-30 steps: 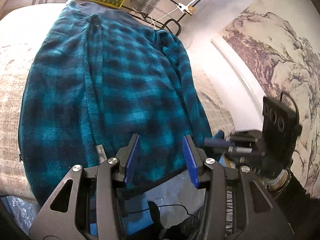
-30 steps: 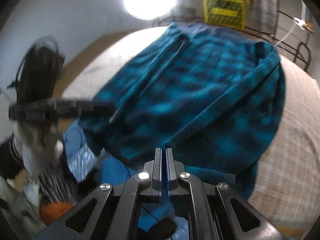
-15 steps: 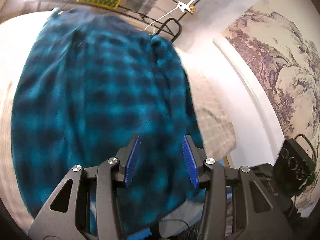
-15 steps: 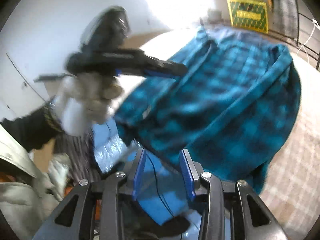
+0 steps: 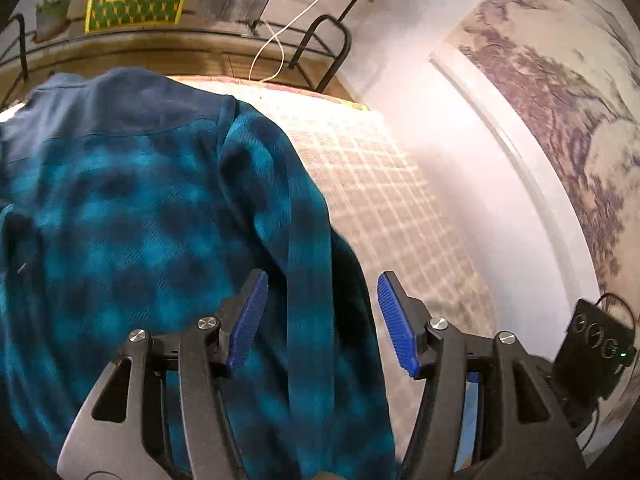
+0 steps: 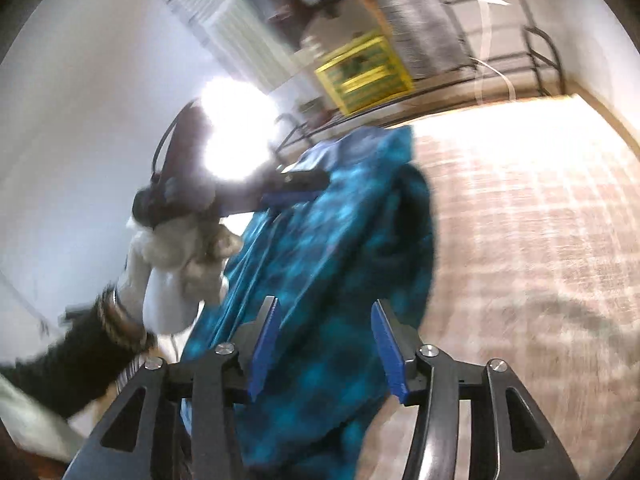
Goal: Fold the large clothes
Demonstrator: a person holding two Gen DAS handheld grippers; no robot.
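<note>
Teal plaid fleece garment (image 5: 132, 220) let go; both grippers empty and moving up along it.

Fleece lies spread on the checked cloth-covered table (image 5: 384, 184), its right edge doubled over in a long fold. A second ago the right gripper (image 6: 324, 344) was pinched shut at the near hem; now its jaws are opening, about half wide, nothing between the pads. The left gripper (image 5: 320, 316), jaws also opening, hangs over that folded edge with no fabric pinched. Both now sit farther up the garment than before. Judgement: one fold laid down, hands repositioning for the next fold, likely nearer the collar end.
</note>
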